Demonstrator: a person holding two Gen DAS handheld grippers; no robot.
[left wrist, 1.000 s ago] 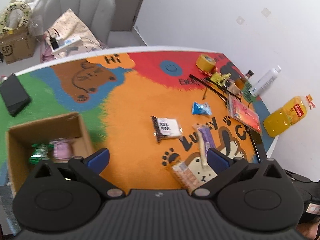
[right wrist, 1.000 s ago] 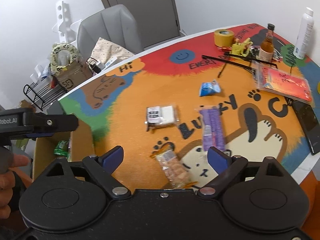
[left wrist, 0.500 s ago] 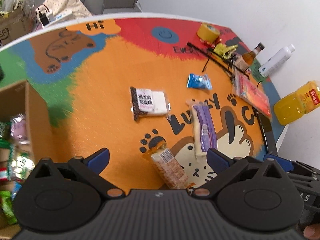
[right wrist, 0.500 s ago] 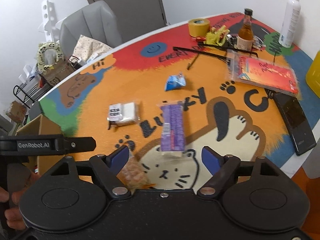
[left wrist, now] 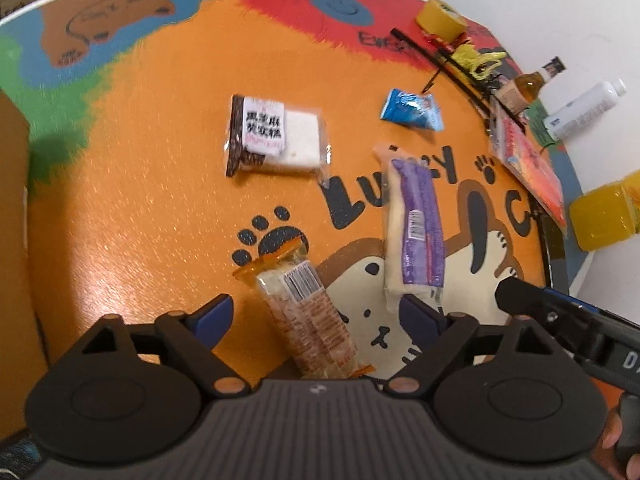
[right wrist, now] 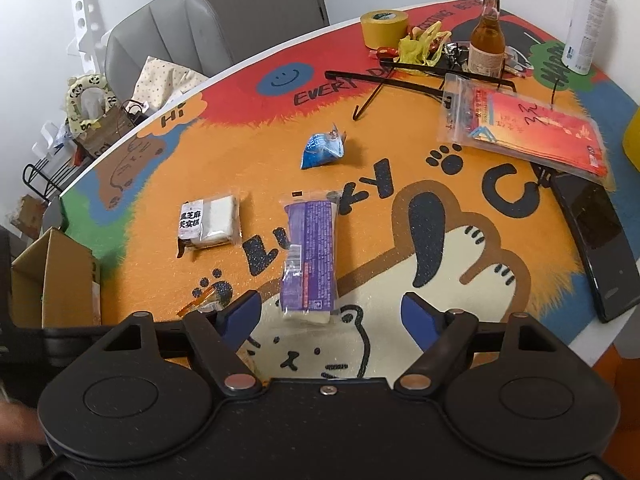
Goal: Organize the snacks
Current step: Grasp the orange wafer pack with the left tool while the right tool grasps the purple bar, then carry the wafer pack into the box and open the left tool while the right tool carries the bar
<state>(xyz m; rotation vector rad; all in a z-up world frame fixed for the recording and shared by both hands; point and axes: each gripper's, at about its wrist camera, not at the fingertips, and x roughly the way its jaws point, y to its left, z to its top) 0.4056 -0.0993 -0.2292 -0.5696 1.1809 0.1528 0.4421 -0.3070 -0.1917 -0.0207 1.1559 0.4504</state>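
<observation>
Several snacks lie on the colourful table mat. A clear cracker packet with orange ends (left wrist: 304,312) lies lengthwise between the fingers of my left gripper (left wrist: 316,314), whose jaws are closing; the pads stand clear of it. The near end of a purple-labelled packet (left wrist: 416,220) (right wrist: 310,252) sits just inside the left finger of my right gripper (right wrist: 332,314), which is open. Farther off are a white cake with a black label (left wrist: 276,136) (right wrist: 208,220) and a small blue packet (left wrist: 412,110) (right wrist: 322,148). A cardboard box (right wrist: 60,276) stands at the left.
At the far right edge stand a yellow tape roll (right wrist: 384,26), a brown bottle (right wrist: 488,36) and a white bottle (right wrist: 584,16). A red packet in clear plastic (right wrist: 532,132), a black phone (right wrist: 596,236) and thin black rods (right wrist: 400,80) lie nearby. A yellow juice bottle (left wrist: 608,216) is beyond the table.
My left gripper has swung away from the box and sunk over the cracker packet, its jaws narrowing. My right gripper has come down toward the purple packet and narrowed a little.
</observation>
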